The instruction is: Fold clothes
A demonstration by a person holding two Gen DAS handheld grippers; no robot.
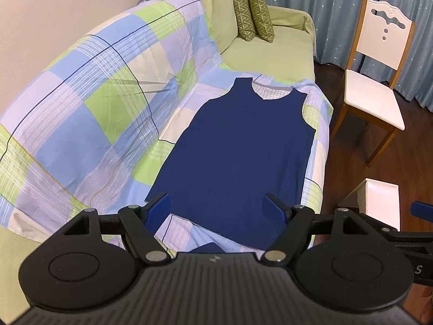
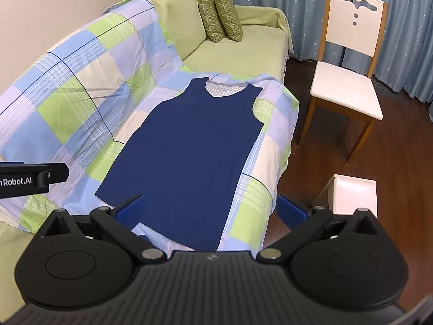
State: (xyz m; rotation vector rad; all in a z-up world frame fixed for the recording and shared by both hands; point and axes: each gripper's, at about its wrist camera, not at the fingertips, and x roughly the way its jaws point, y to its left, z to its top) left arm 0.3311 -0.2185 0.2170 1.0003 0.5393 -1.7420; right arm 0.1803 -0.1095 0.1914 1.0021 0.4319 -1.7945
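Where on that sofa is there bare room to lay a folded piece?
Free: the green seat between the navy tank top and the two patterned cushions, and the checked sheet left of the top. Taken: the sheet's middle, under the spread top. The white chair seat is bare too.

The left gripper [image 1: 217,207] was held with its jaws spread wide, the two blue fingertips [image 1: 158,211] well apart and nothing between them. The right gripper [image 2: 213,211] was likewise spread wide, its blue fingertips [image 2: 292,212] far apart and clasping nothing. Both pointed forward and downward, side by side. In the right wrist view the left gripper's black body showed at the left edge; in the left wrist view a blue tip and black body of the right gripper showed at the right edge.
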